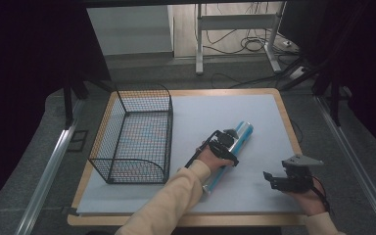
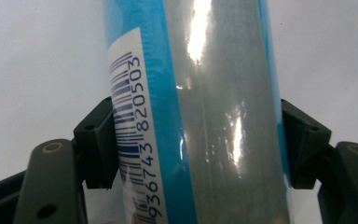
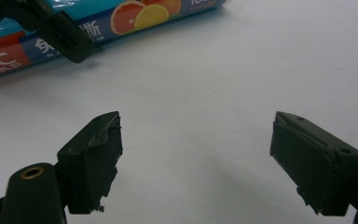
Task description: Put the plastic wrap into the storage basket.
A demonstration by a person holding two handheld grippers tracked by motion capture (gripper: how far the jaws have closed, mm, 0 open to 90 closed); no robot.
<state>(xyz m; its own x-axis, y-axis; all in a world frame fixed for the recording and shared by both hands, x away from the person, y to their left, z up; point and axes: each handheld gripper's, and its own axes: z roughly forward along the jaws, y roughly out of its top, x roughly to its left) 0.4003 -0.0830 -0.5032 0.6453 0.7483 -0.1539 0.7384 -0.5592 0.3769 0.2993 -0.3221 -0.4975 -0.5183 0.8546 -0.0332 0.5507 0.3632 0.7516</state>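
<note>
Left gripper: your jaws are clamping a glossy blue cling-film tube.
Right gripper: jaws gaping apart.
Wire basket: sitting empty.

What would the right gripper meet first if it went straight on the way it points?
Probably nothing at first: the right gripper is open over bare white mat. The blue roll lies off-line; depth is unclear.

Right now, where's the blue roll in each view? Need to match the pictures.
High view: the blue roll lies diagonally at centre, right of the wire basket, under the left gripper.
Left gripper view: it runs up the middle, a jaw against each side.
Right gripper view: top left corner.
Shared landmark: the white mat underneath.
</note>
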